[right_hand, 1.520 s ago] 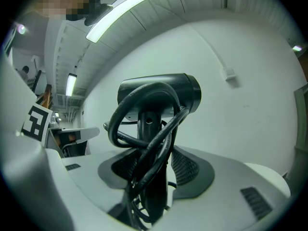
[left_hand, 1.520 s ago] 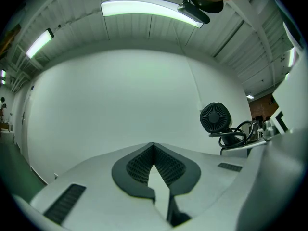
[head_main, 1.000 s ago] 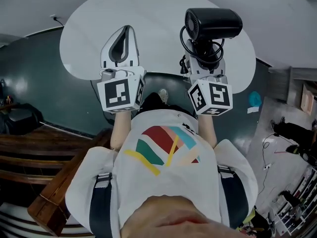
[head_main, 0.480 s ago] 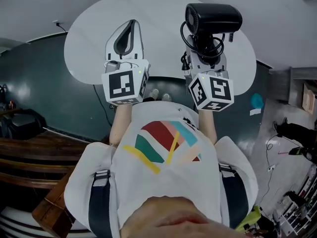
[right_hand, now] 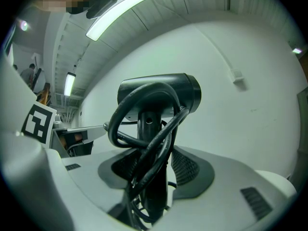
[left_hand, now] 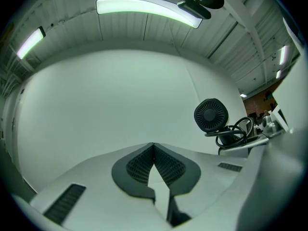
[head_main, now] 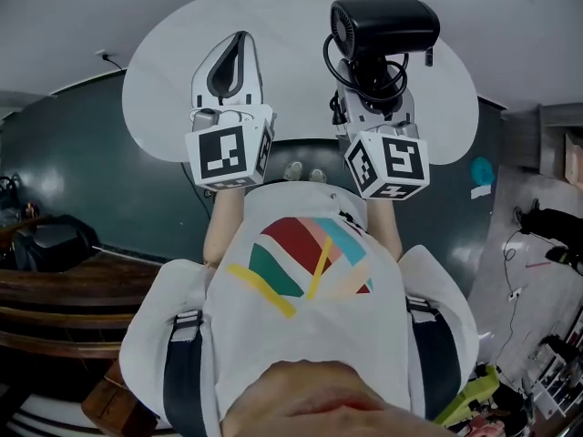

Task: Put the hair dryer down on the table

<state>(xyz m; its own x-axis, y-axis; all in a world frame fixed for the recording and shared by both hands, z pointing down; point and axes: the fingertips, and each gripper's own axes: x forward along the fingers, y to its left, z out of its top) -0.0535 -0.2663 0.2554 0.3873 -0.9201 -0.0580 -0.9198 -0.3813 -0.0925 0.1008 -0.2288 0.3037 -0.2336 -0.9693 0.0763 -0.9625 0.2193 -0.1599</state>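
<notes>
Set-down not yet done: hair dryer, cord coiled round its handle, stands upright with the right gripper clamped on the handle, over the white desk at upper right of the head view; left gripper closed, empty.

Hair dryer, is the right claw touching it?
Touching. The right gripper view shows the right claw closed on both sides of the handle of the hair dryer, with no gap.
</notes>
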